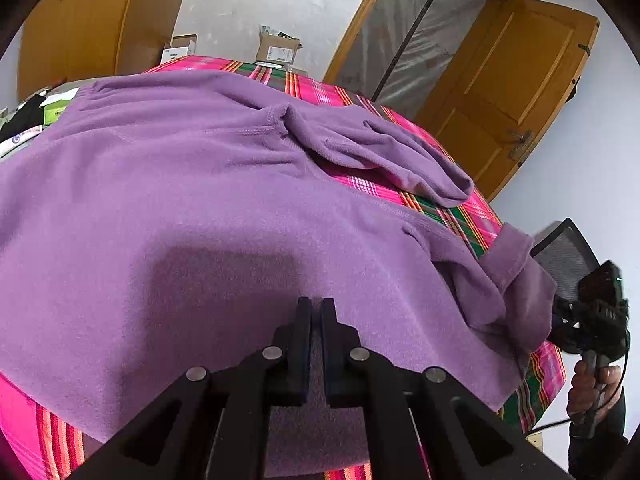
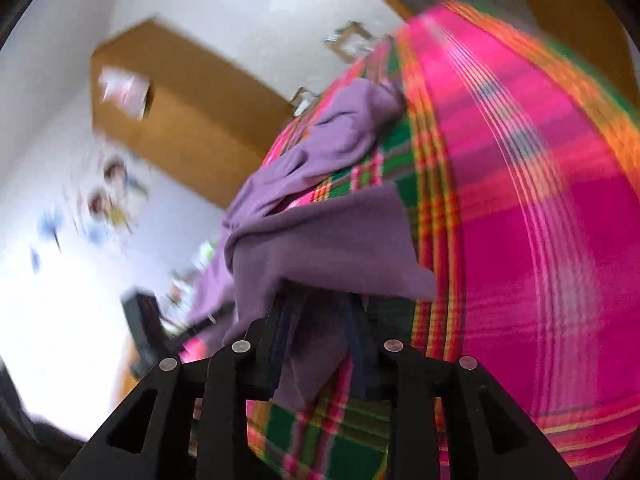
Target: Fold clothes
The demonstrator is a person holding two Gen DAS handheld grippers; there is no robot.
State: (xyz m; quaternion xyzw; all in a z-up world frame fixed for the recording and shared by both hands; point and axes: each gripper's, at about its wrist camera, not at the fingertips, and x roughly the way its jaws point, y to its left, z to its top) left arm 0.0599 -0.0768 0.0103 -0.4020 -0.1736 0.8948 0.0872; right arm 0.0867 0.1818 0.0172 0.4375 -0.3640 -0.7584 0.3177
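2 grippers, left gripper [image 1: 316,320] and right gripper [image 2: 320,312], pinch the purple garment [image 1: 200,184].

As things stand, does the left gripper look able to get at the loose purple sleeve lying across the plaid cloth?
Probably yes: the left gripper hovers shut over the purple garment, and nothing lies between it and the sleeve.

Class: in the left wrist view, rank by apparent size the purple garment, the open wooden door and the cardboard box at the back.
1. purple garment, nearest the camera, so enlarged
2. open wooden door
3. cardboard box, far off, so true size unsure
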